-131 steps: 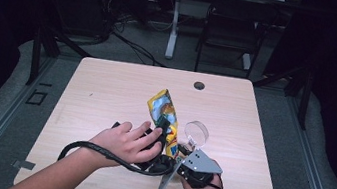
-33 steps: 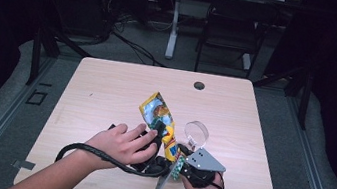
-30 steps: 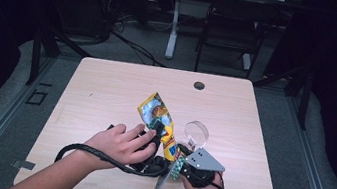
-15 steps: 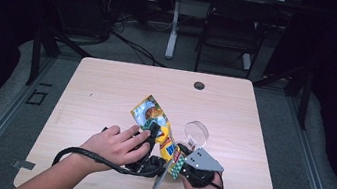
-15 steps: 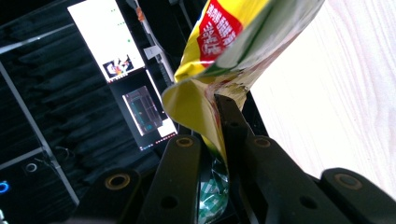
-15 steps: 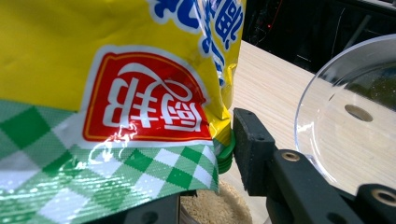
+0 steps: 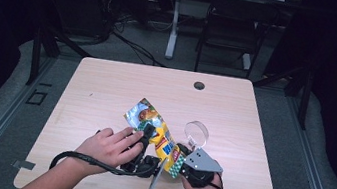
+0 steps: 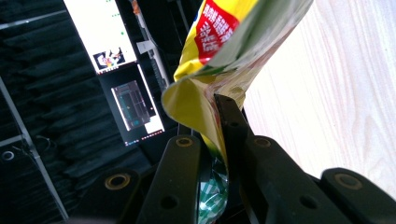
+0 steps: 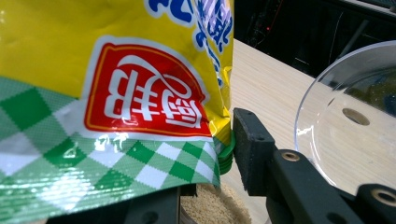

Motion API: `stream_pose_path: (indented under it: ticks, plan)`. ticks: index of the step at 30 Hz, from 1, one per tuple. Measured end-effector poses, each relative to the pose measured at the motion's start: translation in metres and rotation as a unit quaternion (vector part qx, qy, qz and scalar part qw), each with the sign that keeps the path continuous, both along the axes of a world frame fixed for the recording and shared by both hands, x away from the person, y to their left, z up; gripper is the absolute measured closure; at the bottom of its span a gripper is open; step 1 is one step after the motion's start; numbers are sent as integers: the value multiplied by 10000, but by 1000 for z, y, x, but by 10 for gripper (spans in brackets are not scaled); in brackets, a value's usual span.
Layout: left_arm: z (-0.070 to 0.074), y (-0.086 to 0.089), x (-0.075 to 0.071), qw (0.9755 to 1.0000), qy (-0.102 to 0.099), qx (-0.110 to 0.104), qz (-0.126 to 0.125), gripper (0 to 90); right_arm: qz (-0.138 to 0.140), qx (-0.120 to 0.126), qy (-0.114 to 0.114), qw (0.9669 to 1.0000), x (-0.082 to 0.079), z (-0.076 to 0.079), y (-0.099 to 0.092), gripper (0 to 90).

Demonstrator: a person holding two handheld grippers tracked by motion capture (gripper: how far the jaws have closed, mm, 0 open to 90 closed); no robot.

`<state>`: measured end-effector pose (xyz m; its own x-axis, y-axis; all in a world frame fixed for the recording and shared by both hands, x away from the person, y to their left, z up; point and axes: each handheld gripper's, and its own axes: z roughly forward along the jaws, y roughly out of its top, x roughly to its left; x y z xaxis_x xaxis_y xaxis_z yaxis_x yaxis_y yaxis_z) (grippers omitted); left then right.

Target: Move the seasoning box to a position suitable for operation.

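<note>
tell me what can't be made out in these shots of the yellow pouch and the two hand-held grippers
- Yellow pouch: its lower end, high view, covered by both hands.
- Left hand-held gripper: shut on the pouch edge; high view, the left hand hides most of it.
- Right hand-held gripper: its left jaw, right gripper view, behind the pouch; the grip is unclear.
- Container of pale grains: cut off by the bottom edge.
- Clear dish: cropped at right.
</note>
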<state>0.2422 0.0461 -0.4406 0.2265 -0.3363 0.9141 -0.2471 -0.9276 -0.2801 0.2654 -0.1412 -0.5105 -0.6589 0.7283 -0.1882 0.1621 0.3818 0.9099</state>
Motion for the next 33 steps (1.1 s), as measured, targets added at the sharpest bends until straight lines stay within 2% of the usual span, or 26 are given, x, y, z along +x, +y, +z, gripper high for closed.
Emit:
stream_pose_path:
  ticks: [8, 14, 19, 25, 30, 33]
  plan:
    - [-2, 4, 1, 9999, 70, -123, 49, 874, -5, -97, -71, 9999, -1, 0, 2, 720]
    - [-7, 11, 2, 9987, 205, -446, 135, 873, 18, -121, -134, 9998, -2, 1, 3, 720]
    - [-12, 16, 3, 9973, 330, -630, 193, 871, -16, -162, -143, 9998, -2, 0, 3, 721]
    - [-17, 23, 4, 9938, 448, -989, 250, 872, 1, -214, -197, 9996, -3, 0, 5, 721]
    - [-23, 28, 6, 9882, 642, -1346, 337, 872, 6, -211, -222, 9995, -3, 1, 5, 721]
    - [-28, 31, 5, 9861, 700, -1468, 354, 870, -3, -221, -215, 9995, -3, 1, 5, 721]
